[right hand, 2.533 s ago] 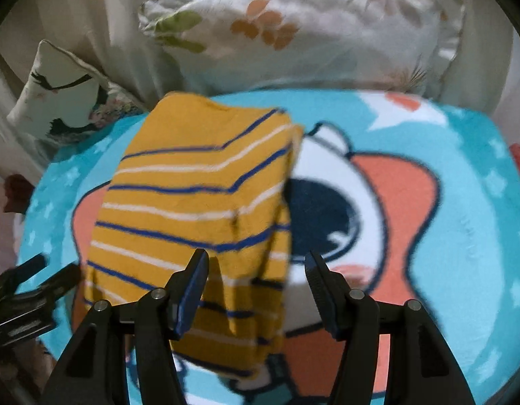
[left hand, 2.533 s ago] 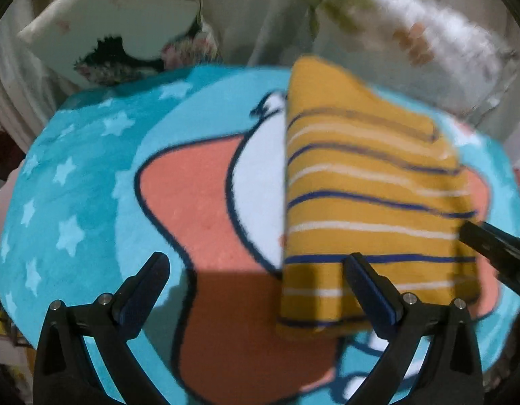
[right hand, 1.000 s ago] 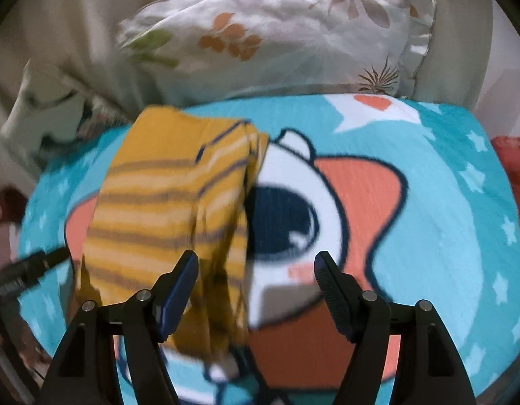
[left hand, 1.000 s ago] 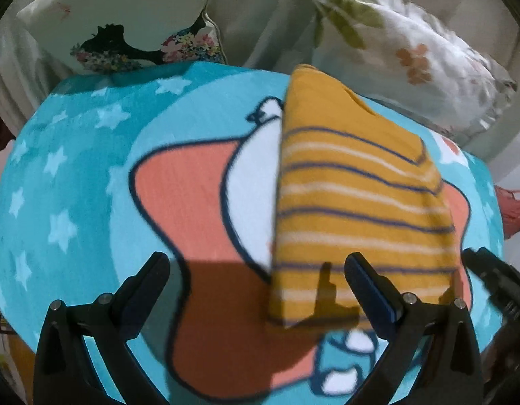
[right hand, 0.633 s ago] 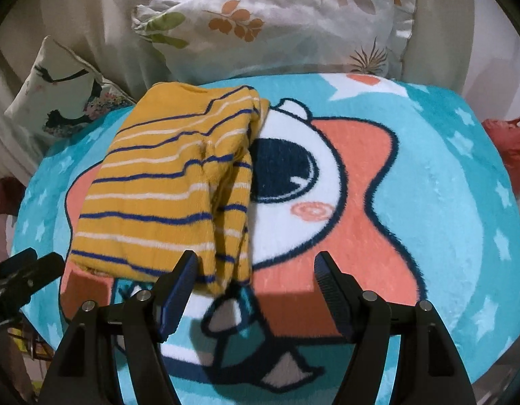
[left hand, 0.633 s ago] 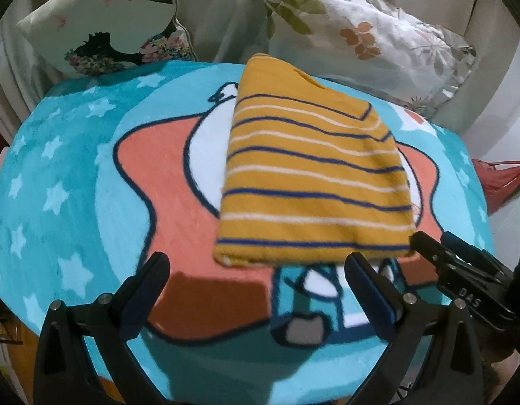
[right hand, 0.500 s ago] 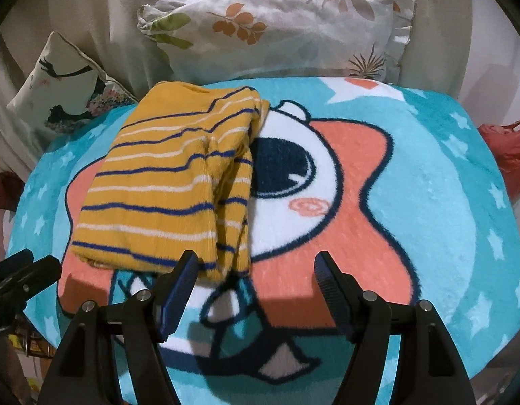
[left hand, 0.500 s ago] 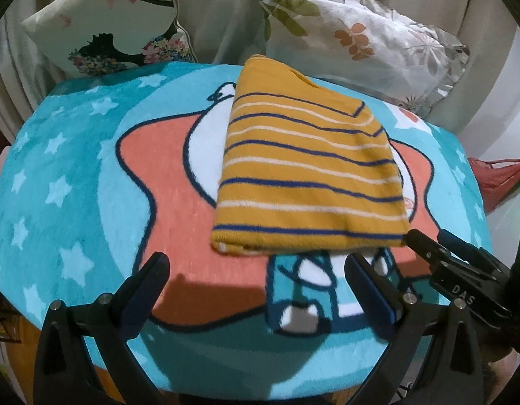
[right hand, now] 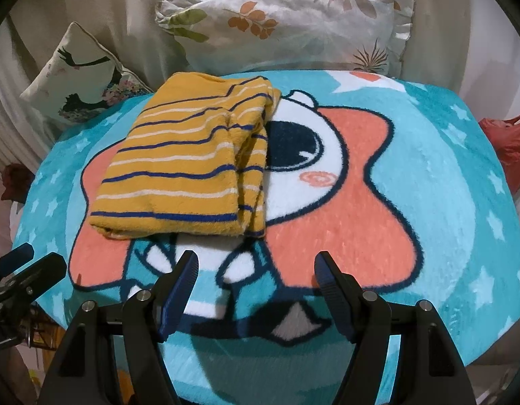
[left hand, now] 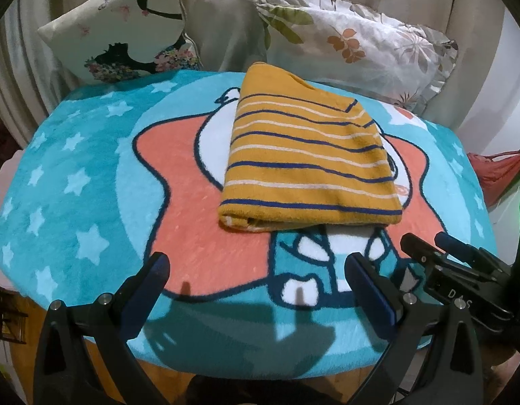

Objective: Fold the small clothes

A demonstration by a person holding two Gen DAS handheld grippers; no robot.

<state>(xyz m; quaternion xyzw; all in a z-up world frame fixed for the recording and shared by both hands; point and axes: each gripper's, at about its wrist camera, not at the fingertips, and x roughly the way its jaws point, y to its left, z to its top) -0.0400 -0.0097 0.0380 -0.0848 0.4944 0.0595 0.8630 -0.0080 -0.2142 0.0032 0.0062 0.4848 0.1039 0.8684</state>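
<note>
Both grippers are hanging empty with jaws spread wide, left gripper [left hand: 256, 270] and right gripper [right hand: 256, 265] at the bottom of their frames. Above them, the folded yellow striped garment [left hand: 307, 165] is lying centre frame on the turquoise cartoon blanket [left hand: 74, 185].

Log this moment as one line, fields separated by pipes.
yellow striped garment folded, lying on cartoon blanket | left tongs open, empty, near edge | right tongs open, empty | nothing held
</note>
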